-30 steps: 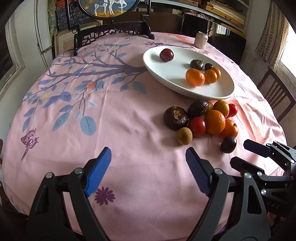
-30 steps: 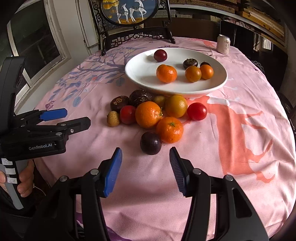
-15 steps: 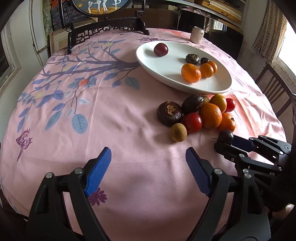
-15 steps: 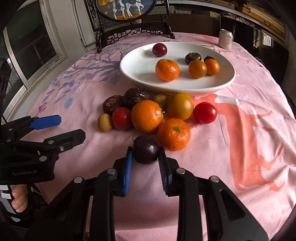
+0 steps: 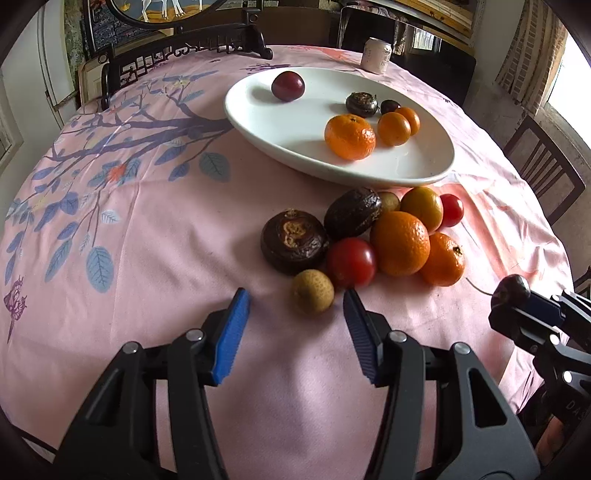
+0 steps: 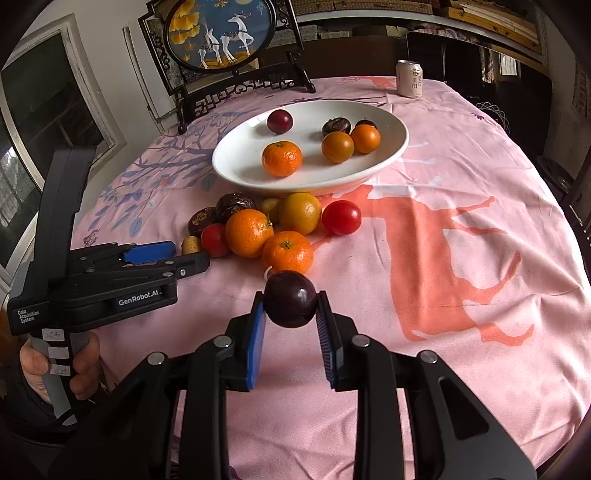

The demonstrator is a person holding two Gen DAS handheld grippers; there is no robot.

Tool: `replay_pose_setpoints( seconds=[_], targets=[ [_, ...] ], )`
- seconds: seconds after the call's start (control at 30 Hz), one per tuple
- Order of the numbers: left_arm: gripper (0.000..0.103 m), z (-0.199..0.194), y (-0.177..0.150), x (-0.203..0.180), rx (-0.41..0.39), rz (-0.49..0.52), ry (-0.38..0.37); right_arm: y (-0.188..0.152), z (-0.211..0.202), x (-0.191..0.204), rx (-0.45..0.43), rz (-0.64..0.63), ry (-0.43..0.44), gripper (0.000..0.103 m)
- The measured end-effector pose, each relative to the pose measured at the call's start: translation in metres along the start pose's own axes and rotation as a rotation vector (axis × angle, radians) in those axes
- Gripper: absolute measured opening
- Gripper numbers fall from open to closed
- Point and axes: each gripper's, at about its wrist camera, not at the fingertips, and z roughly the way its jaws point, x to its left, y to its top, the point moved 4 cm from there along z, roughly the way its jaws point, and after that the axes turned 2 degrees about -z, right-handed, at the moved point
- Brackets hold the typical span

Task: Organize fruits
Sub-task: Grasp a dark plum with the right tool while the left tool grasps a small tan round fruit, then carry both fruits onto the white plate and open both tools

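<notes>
**Dark plum lifted in your right gripper, left jaws narrowing by the small tan fruit**

Pink cloth printed with a blue-leafed tree covers the round table (image 6: 461,369), with a carved dark stand holding a round deer picture (image 6: 221,33) at the far edge and a pale drink can (image 6: 409,78) near it.

Your right gripper (image 6: 290,325) is clamped on a dark plum (image 6: 290,303): both blue pads press its sides, and the fruit sits at the fingertips, clear of the cloth, just in front of the nearest orange mandarin (image 6: 288,253). From the left wrist view the same plum (image 5: 510,291) shows at the tip of that gripper at the right edge.

Your left gripper (image 5: 295,325) has just been closing its jaws, yet a gap remains and nothing is pressed between the pads. A small tan fruit (image 5: 313,291) lies on the cloth just ahead of the tips, nearer the right-hand finger; I cannot tell whether that finger touches it. Your left hand (image 6: 59,365) grips the handle at the lower left of the right wrist view.

Behind the tan fruit the loose pile rests on the cloth: a red tomato (image 5: 351,262), a large orange (image 5: 400,243), two dark wrinkled fruits, a yellow-orange fruit and a second tomato, all bunched together beside the white oval plate (image 5: 258,110).

On the plate lie a red plum (image 5: 288,86), a mandarin (image 5: 350,136), two smaller orange fruits and two dark ones.
</notes>
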Motion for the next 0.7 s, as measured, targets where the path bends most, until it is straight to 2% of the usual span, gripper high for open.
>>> replay_pose_setpoints(
  seconds=[0.03, 0.07, 0.43, 0.7],
  targets=[
    [0.025, 0.000, 0.001, 0.000, -0.002, -0.001, -0.011, 0.000, 0.000, 0.000, 0.000, 0.003, 0.004, 0.028],
    [0.024, 0.000, 0.002, -0.001, 0.002, -0.005, -0.025, -0.001, -0.001, 0.000, 0.000, 0.006, 0.008, 0.028],
    [0.024, -0.039, -0.004, -0.009, -0.064, 0.021, -0.056, 0.004, -0.011, 0.006, -0.025, 0.003, 0.011, 0.028],
    [0.024, -0.051, -0.003, -0.008, -0.084, 0.024, -0.069, 0.007, -0.013, 0.012, -0.030, -0.009, 0.011, 0.028]
  ],
)
